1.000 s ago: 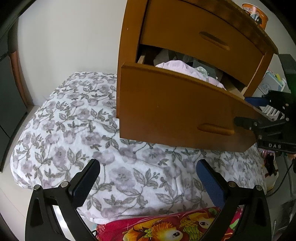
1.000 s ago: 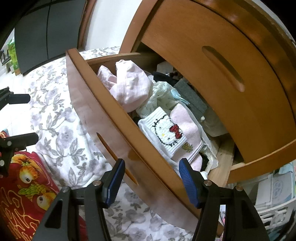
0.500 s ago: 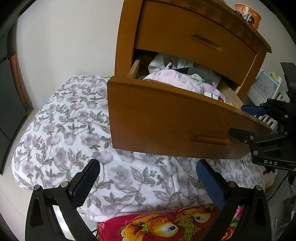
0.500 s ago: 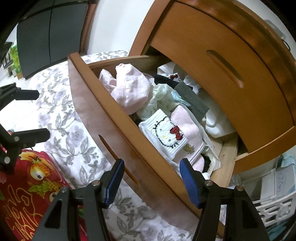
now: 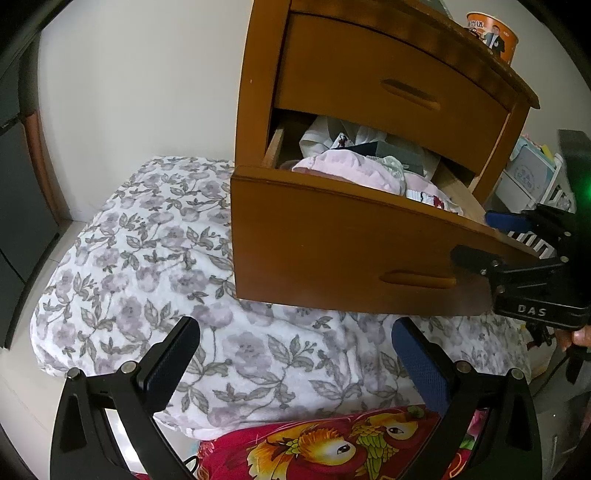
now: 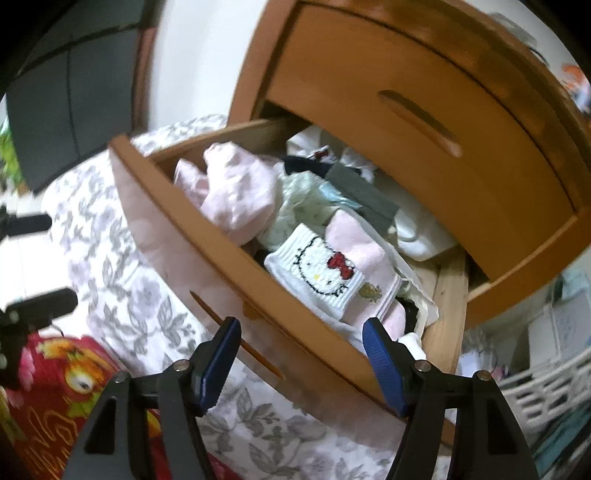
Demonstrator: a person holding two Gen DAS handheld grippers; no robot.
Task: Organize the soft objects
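A wooden nightstand has its lower drawer (image 5: 332,251) pulled out over the bed; the drawer front also shows in the right wrist view (image 6: 207,258). The drawer holds a jumble of soft clothes: a pink garment (image 6: 236,192), a white Hello Kitty sock (image 6: 321,269), pale lace fabric (image 6: 299,206) and a grey piece (image 6: 362,192). My right gripper (image 6: 301,339) is open and empty, its fingers straddling the drawer's front edge near the right end; it also shows in the left wrist view (image 5: 480,236). My left gripper (image 5: 295,358) is open and empty above the floral bedding.
A floral white-and-purple blanket (image 5: 147,251) covers the bed under the drawer. A red cartoon-print cloth (image 5: 332,450) lies at the near edge. The upper drawer (image 5: 388,88) is shut. An orange can (image 5: 491,33) stands on the nightstand. White baskets (image 6: 546,387) stand at the right.
The lower drawer has slid further out over the bed, showing more clothes. My right gripper moved back with it and stayed open. The left gripper has held still.
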